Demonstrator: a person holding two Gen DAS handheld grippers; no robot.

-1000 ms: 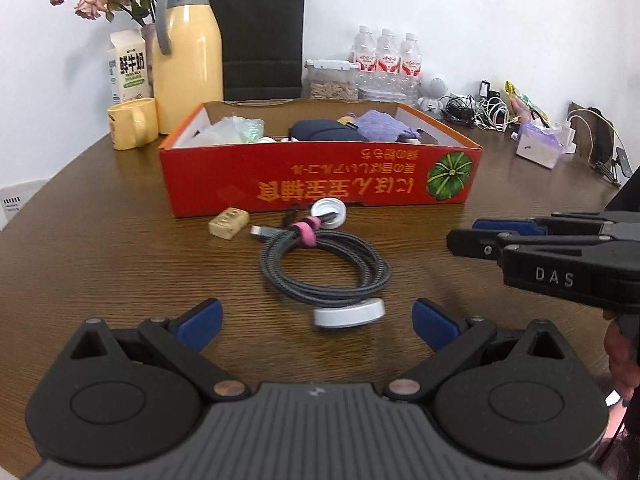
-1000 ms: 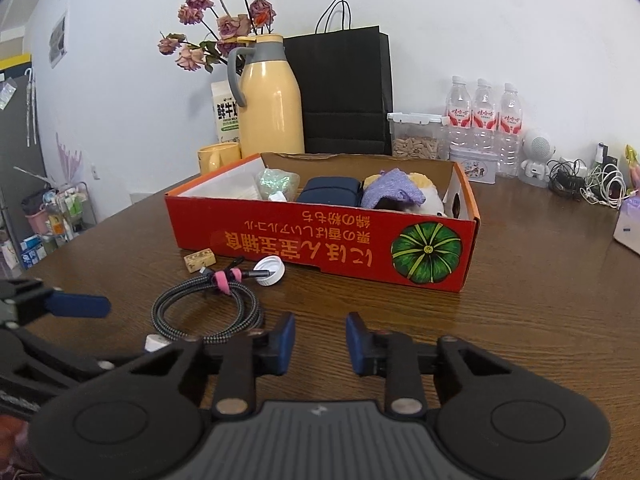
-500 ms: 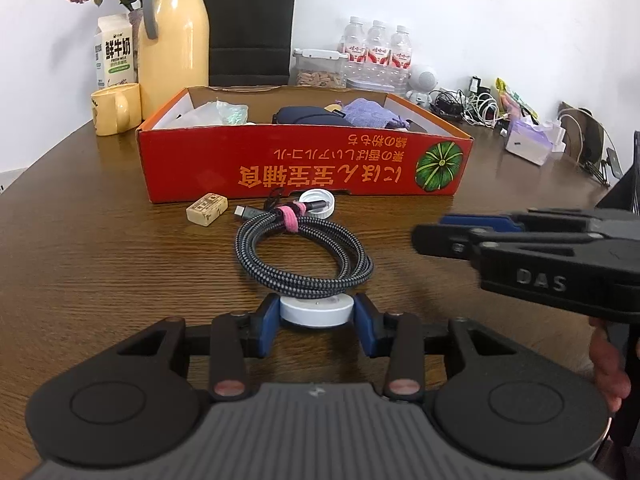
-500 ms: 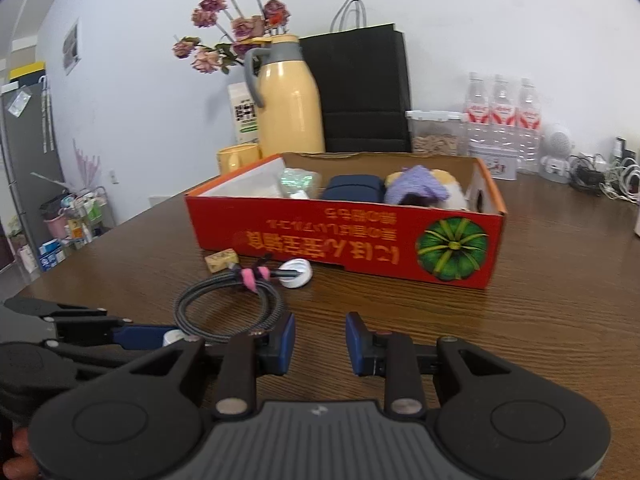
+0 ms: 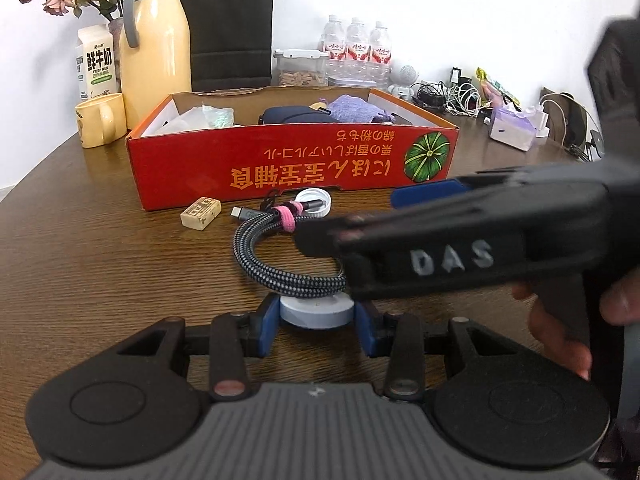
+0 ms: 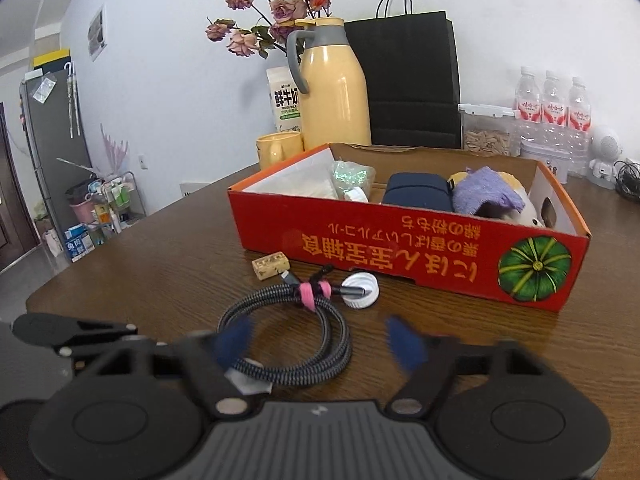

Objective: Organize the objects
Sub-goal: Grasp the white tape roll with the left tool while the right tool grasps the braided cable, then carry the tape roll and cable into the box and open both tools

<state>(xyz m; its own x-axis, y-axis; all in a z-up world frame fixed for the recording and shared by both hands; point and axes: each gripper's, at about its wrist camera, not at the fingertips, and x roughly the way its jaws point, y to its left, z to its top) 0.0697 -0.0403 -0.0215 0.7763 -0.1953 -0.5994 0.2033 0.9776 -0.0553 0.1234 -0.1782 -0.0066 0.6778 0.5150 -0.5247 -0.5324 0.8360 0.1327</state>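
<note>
A coiled grey braided cable (image 5: 280, 264) with a pink strap lies on the brown table in front of a red cardboard box (image 5: 296, 168). A white round charger puck (image 5: 316, 312) sits at the coil's near side. My left gripper (image 5: 316, 322) is shut on the puck. My right gripper (image 6: 320, 344) is open, blurred, with its fingers on either side of the coil (image 6: 292, 340). It crosses the left wrist view (image 5: 440, 240) over the coil's right part. A white cap (image 6: 362, 286) and a small tan block (image 6: 270, 266) lie by the box (image 6: 400, 248).
The box holds a navy case (image 6: 418, 196), a purple cloth (image 6: 488, 192) and clear bags. Behind stand a yellow jug (image 6: 332, 88), mug (image 5: 98, 124), milk carton, black bag (image 6: 412, 80), water bottles and tangled chargers (image 5: 460, 96).
My left gripper closed on the white puck. My right gripper opened from nearly shut and moved left over the cable coil.
</note>
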